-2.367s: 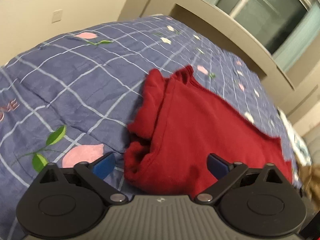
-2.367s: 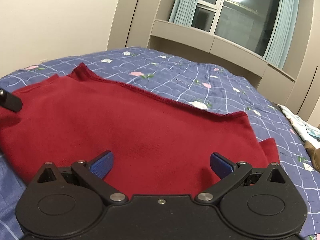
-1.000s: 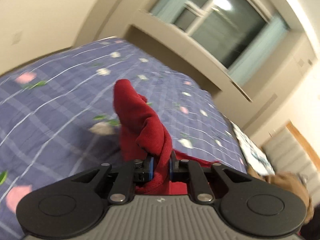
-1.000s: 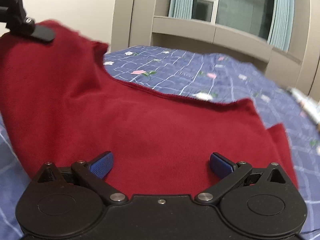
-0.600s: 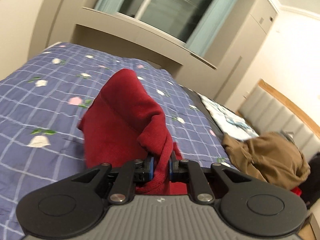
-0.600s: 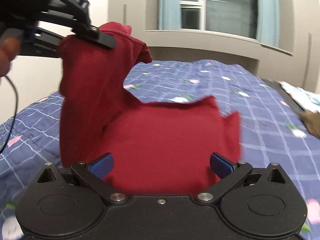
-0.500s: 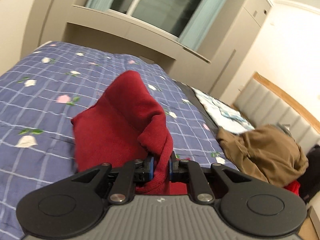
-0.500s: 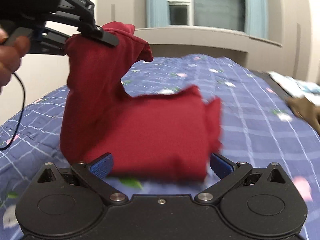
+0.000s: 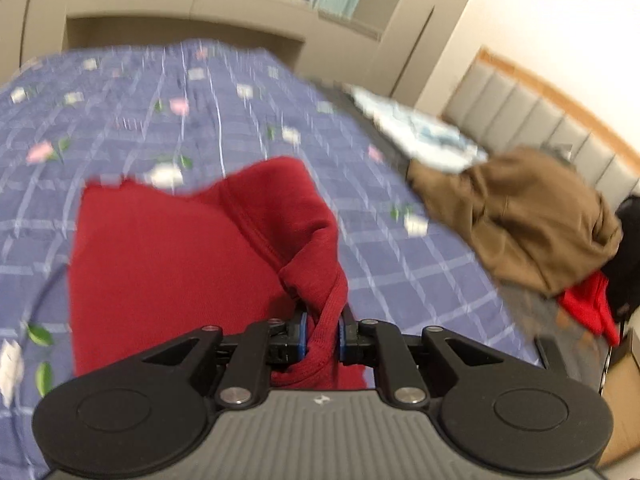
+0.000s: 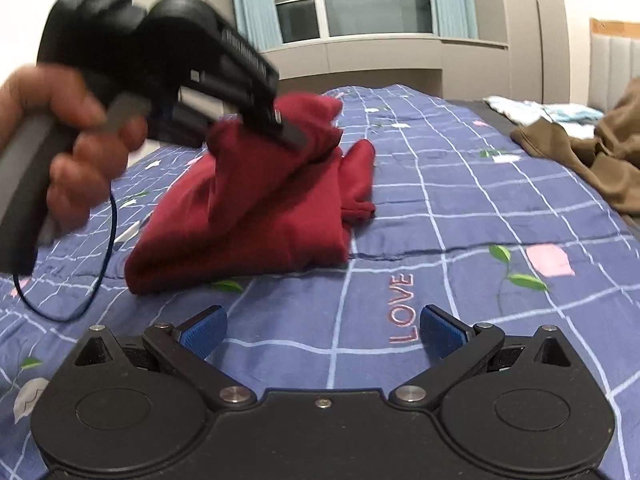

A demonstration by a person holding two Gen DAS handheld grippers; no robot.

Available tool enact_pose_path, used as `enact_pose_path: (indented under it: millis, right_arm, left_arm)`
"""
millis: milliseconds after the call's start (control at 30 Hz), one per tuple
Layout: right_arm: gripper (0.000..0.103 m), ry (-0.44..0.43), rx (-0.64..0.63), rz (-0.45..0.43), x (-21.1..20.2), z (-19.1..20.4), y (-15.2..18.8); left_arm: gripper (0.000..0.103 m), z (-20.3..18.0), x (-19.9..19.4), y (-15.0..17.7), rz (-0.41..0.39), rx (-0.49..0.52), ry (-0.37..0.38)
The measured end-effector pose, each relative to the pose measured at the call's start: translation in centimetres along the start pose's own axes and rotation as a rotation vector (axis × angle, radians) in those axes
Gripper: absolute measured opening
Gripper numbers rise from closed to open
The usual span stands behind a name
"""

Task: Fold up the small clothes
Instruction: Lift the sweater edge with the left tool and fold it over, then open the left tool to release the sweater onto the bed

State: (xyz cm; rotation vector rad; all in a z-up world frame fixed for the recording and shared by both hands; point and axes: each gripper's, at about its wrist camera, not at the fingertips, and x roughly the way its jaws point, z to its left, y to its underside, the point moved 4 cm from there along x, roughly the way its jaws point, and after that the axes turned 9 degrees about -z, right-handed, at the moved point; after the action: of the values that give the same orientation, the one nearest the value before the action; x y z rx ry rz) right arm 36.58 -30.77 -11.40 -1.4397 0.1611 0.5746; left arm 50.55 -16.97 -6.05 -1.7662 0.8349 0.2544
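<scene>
A dark red garment [image 9: 168, 248] lies partly folded on the blue checked bedspread [image 9: 200, 92]. My left gripper [image 9: 322, 336] is shut on a bunched edge of it and holds that edge above the rest of the cloth. In the right wrist view the red garment [image 10: 256, 216] sits in a heap ahead, with the left gripper [image 10: 288, 130] and the hand holding it above it. My right gripper [image 10: 322, 328] is open and empty, low over the bedspread [image 10: 460, 208], a short way in front of the garment.
A brown jacket [image 9: 516, 216] lies at the bed's right side, with a bright red cloth [image 9: 588, 308] below it and a white patterned cloth [image 9: 420, 136] behind. A padded headboard [image 9: 532, 116] is at the right. A window and cabinets [image 10: 360, 12] stand behind the bed.
My left gripper closed on the garment's left edge, lifted it and carried it over to the right, now lowering. My right gripper drew back off the garment and stayed open.
</scene>
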Motion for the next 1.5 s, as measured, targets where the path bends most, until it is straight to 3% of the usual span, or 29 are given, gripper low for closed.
enact_pose_path:
  millis: [100,233,367,567,700,833,933,1067,1133,1200,1333,1433,1500]
  right_arm:
    - [0.102,-0.01,0.024,-0.002,0.1,-0.3,0.0]
    - [0.103,-0.018,0.044,0.005,0.0,-0.6,0.2]
    - [0.103,-0.021,0.048,0.007,0.2,-0.7,0.2]
    - [0.102,-0.04,0.093,-0.012,-0.1,-1.2,0.1]
    - [0.102,-0.034,0.144,-0.057,-0.6,-1.5,-1.0]
    - [0.102,-0.093,0.24,-0.102,0.4,-0.6,-3.4]
    - [0.1,-0.114,0.267,-0.129,2.2,0.5,-5.6]
    - [0.093,-0.044,0.279,-0.166,4.4,1.4,-8.0]
    - [0.077,0.045,0.282,-0.154,5.3,1.1,-8.1]
    - [0.066,0.128,0.282,-0.123,5.8,0.3,-7.4]
    - [0.068,0.211,0.27,-0.061,6.5,-2.0,-4.5]
    - [0.071,0.172,0.313,-0.064,6.1,-3.1,-4.0]
    - [0.074,0.161,0.259,-0.088,5.6,-3.0,-4.8]
  left_arm:
    - [0.021,0.4,0.3,0.8,0.04,-0.027,0.011]
    - [0.075,1.0,-0.7,0.4,0.021,-0.067,0.032]
    - [0.085,1.4,-2.3,-0.7,-0.018,-0.062,0.047]
    - [0.1,4.6,-4.8,-1.5,-0.077,-0.108,-0.096]
    - [0.102,8.1,-6.6,-0.7,-0.077,-0.158,-0.231]
    - [0.102,11.4,-7.2,1.2,-0.04,-0.244,-0.284]
    - [0.102,13.0,-6.8,3.0,0.0,-0.327,-0.263]
    - [0.102,13.5,-5.6,4.8,0.067,-0.333,-0.254]
    - [0.102,13.6,-5.3,5.4,0.083,-0.322,-0.256]
    - [0.102,13.7,-5.4,5.9,0.079,-0.297,-0.254]
    - [0.102,13.8,-5.3,6.0,0.086,-0.269,-0.243]
    - [0.102,13.6,-5.4,6.1,0.088,-0.243,-0.236]
    - [0.102,13.6,-5.7,5.6,0.085,-0.247,-0.235]
